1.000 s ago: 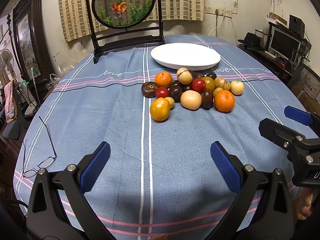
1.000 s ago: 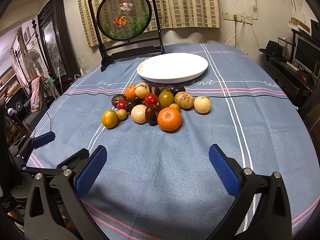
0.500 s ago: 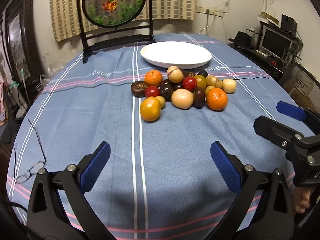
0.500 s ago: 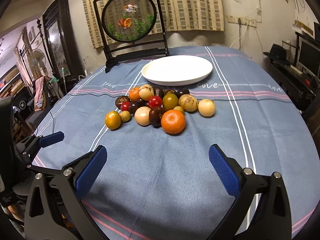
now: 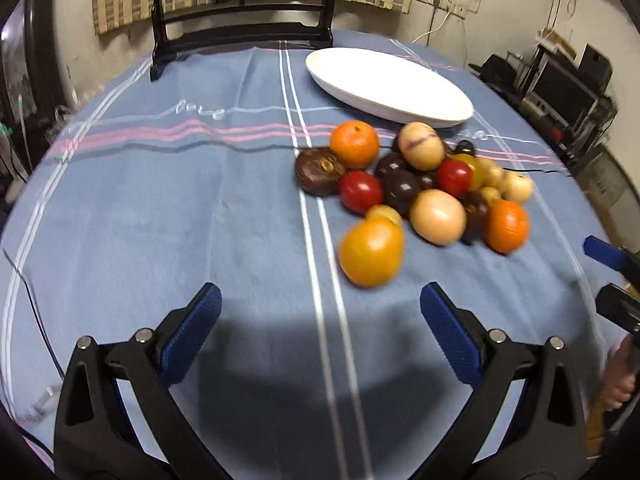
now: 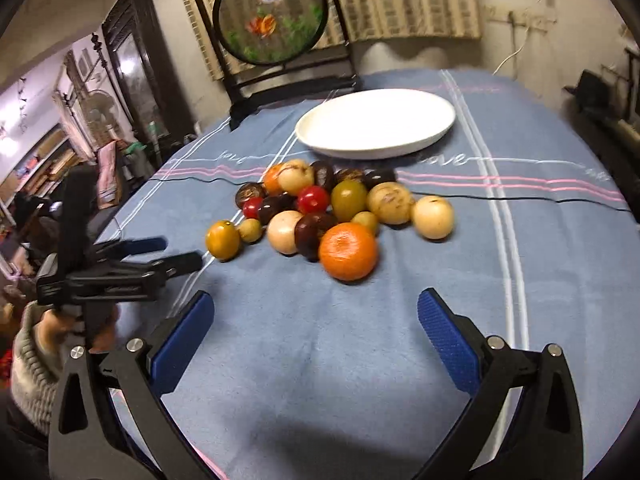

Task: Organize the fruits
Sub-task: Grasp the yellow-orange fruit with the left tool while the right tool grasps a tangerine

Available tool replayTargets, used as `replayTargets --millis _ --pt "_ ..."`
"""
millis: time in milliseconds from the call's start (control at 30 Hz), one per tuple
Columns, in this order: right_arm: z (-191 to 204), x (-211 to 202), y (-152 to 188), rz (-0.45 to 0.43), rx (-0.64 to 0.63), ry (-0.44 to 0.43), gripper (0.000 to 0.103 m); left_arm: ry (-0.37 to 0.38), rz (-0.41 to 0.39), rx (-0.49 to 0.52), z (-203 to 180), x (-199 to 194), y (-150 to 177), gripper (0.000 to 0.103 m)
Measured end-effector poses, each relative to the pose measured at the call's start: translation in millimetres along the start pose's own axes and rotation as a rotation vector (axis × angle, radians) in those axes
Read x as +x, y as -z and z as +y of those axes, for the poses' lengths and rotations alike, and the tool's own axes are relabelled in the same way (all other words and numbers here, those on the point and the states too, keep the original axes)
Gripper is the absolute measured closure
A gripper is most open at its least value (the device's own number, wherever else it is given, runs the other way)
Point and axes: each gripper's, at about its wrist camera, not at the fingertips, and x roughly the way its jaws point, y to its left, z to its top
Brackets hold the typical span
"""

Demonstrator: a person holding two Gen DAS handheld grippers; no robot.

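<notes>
Closer to fruit pile (image 5: 416,188) than a second ago. Left gripper (image 5: 320,312) and right gripper (image 6: 316,314) both wide open, holding nothing. Pile sits mid-table, white plate (image 6: 376,124) just beyond, bare. Sorting not started; orange-yellow fruit (image 5: 371,251) nearest left tongs.

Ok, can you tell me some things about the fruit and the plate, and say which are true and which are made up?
1. The white plate has fruit on it. False: it holds nothing; the fruit pile lies on the blue tablecloth in front of it.
2. Both hand-held grippers are open. True: the left hand-held gripper and the right hand-held gripper hold nothing.
3. The mandarin is at the pile's near edge in the right wrist view. True.
4. The goldfish screen stands between the plate and the fruit. False: it stands behind the plate.
</notes>
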Motion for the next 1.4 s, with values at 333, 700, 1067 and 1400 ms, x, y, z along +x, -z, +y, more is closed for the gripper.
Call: replayTargets --millis 333,700,1067,1400 --pt "-7.3 47.1 -19.5 0.077 -0.028 0.014 0.030 0.021 0.048 0.108 -19.9 35.7 -14.4 0.039" --pt "-29.8 76.7 -20.3 0.149 0.075 -0.057 0.048 0.096 0.030 0.078 -13.9 39.5 -19.3 0.043" --pt "-41.4 75.6 -19.0 0.138 0.143 -0.105 0.057 0.127 0.021 0.071 -13.4 36.8 -18.2 0.066" --pt "-44.2 33.4 -66.5 -0.054 0.146 -0.106 0.058 0.059 -0.100 0.104 -24.6 6.7 -74.6 0.066"
